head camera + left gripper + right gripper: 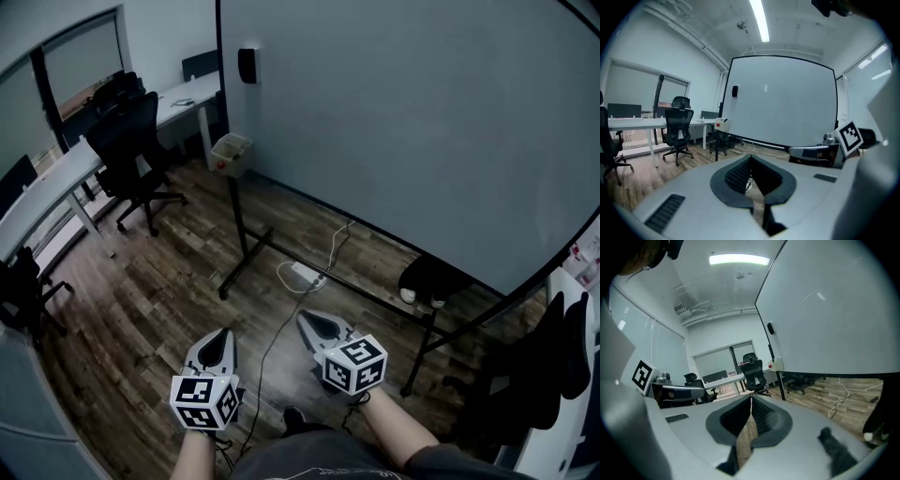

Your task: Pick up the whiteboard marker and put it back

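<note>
No whiteboard marker shows clearly in any view. The large whiteboard (403,122) stands on a black wheeled frame (246,246) in front of me. A black block (247,65) sticks to the board near its upper left edge. A small white box with a red dot (231,147) hangs at its lower left corner. My left gripper (222,334) and right gripper (303,318) are held low over the wooden floor, well short of the board. In each gripper view the jaw tips meet with nothing between them: left gripper (751,157), right gripper (751,400).
A white power strip (307,274) with cables lies on the floor under the board. A dark bundle (429,278) sits by the frame's right leg. Black office chairs (131,141) and white desks (56,183) fill the left side. Another dark chair (534,375) stands at the right.
</note>
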Demonstrator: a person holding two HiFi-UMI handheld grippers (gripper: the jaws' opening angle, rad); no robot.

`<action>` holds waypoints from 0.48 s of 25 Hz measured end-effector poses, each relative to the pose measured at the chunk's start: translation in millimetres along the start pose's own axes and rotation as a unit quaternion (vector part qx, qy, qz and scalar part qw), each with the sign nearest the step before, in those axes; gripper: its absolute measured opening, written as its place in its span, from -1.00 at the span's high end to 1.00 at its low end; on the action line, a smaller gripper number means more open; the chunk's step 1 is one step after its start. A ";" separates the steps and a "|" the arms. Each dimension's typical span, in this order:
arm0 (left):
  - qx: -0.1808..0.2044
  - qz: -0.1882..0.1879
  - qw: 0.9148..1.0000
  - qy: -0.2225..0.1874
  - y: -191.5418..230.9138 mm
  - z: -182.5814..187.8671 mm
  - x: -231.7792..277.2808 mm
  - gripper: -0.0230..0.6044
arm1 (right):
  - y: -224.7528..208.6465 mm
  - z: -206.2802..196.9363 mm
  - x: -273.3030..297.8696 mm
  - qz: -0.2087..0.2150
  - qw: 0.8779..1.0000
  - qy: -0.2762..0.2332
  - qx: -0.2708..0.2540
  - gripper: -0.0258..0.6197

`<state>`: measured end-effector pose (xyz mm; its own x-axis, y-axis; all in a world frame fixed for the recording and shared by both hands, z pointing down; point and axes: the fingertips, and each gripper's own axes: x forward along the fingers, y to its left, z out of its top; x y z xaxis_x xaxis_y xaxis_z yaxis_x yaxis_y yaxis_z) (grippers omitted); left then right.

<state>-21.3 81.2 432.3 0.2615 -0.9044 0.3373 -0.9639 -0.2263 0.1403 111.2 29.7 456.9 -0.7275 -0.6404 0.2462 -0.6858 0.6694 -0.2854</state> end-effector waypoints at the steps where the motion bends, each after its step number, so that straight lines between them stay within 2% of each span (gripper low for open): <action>1: 0.001 0.002 1.000 -0.002 0.9 3.4 4.0 0.88 | -3.2 1.9 4.5 0.003 1.000 0.001 -0.001 0.84; 12: -0.013 0.016 1.000 0.000 16.0 2.5 30.7 0.88 | -24.5 1.9 36.3 0.007 1.000 0.013 0.008 0.84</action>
<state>-28.8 48.9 442.6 0.2304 -0.9112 0.3416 -0.9701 -0.1875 0.1542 101.6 -10.6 471.1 -0.7378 -0.6203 0.2663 -0.6750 0.6725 -0.3036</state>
